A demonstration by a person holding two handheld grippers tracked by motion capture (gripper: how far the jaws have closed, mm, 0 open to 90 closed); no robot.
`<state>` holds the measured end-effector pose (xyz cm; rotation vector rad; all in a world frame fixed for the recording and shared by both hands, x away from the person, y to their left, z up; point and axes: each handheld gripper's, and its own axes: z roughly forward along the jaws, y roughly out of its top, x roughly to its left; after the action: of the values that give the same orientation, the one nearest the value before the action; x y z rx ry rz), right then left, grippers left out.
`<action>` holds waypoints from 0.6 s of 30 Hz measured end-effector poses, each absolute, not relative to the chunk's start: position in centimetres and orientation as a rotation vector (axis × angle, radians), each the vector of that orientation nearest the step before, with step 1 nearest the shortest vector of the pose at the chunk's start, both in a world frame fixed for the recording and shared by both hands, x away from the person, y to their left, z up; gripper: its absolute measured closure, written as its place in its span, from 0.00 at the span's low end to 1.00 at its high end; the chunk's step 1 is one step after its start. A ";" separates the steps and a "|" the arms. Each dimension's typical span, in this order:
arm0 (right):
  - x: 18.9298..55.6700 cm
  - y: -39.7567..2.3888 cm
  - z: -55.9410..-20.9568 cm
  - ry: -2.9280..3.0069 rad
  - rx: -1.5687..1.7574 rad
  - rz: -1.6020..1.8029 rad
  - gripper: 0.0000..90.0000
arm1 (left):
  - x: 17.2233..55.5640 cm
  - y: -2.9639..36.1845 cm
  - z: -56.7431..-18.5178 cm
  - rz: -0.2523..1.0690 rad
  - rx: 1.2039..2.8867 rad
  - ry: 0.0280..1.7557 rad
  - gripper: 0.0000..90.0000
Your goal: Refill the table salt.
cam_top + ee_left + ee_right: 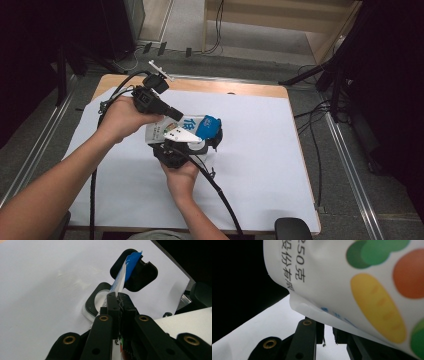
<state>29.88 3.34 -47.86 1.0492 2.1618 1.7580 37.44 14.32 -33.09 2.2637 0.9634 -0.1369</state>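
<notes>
Pouch (192,127) held above table (260,165) centre, left claw (119,298) clamped on its edge, right claw (328,338) slightly parted just under pouch bottom, not visibly gripping.

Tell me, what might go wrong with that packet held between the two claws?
The left claw pinches only a thin edge of the white and blue packet, so it could slip or tear if pulled. In the right gripper view the packet's seam sits over the right claw, whose jaws have a gap, so that grip looks uncertain and the packet might drop to the table.
</notes>
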 end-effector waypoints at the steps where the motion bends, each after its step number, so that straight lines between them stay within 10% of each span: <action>1: 29.9 3.3 -47.9 2.163 1.048 1.758 0.92 | 37.4 14.3 -33.1 -0.135 2.260 0.966 1.00; 18: 29.8 3.6 -48.0 2.169 1.037 1.752 0.91 | 37.3 14.1 -32.9 -0.132 2.268 0.966 1.00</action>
<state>29.82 3.59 -47.97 1.0366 2.1692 1.7516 37.32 14.11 -32.87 2.2681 0.9655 -0.1316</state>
